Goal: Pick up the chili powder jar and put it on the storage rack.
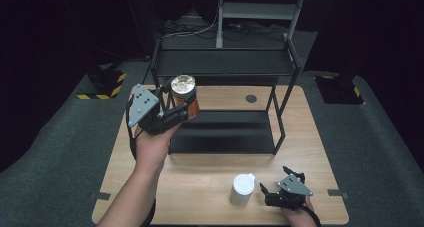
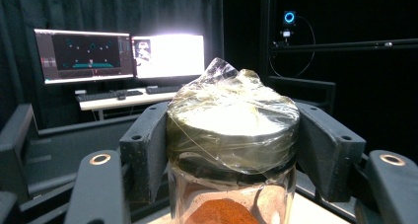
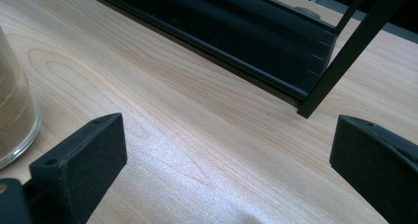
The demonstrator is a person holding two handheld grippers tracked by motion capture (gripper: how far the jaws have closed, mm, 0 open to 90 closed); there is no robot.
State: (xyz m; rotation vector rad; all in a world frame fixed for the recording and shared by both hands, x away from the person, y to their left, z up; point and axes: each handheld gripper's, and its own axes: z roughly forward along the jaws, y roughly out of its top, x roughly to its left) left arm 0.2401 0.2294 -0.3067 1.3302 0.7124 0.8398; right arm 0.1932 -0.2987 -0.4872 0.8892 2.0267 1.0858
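The left gripper [image 1: 176,108] has its jaws clamped just under the lid of a spice jar [image 1: 185,96], held upright above the table's [image 1: 210,187] far-left part, level with the black shelf rack [image 1: 225,62], apparently for shelving, while the right gripper [image 1: 274,193] rests near-right, jaws apart, beside a white-lidded jar [image 1: 243,188].

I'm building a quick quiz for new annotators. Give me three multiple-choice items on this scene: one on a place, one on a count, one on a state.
1. Where is the jar with orange powder?
A. lying on the table
B. held up by the left gripper, in front of the black shelf rack
C. on the floor

2. How many jars show in the high view?
A. two
B. four
C. five

3. How do the right gripper jaws stand?
A. clamped on the white-lidded jar
B. open, holding nothing
C. shut on a cloth

Key: 1 B, jaws clamp its lid; 2 A, one held, one on the wooden table; 3 B, bare table shows between them.
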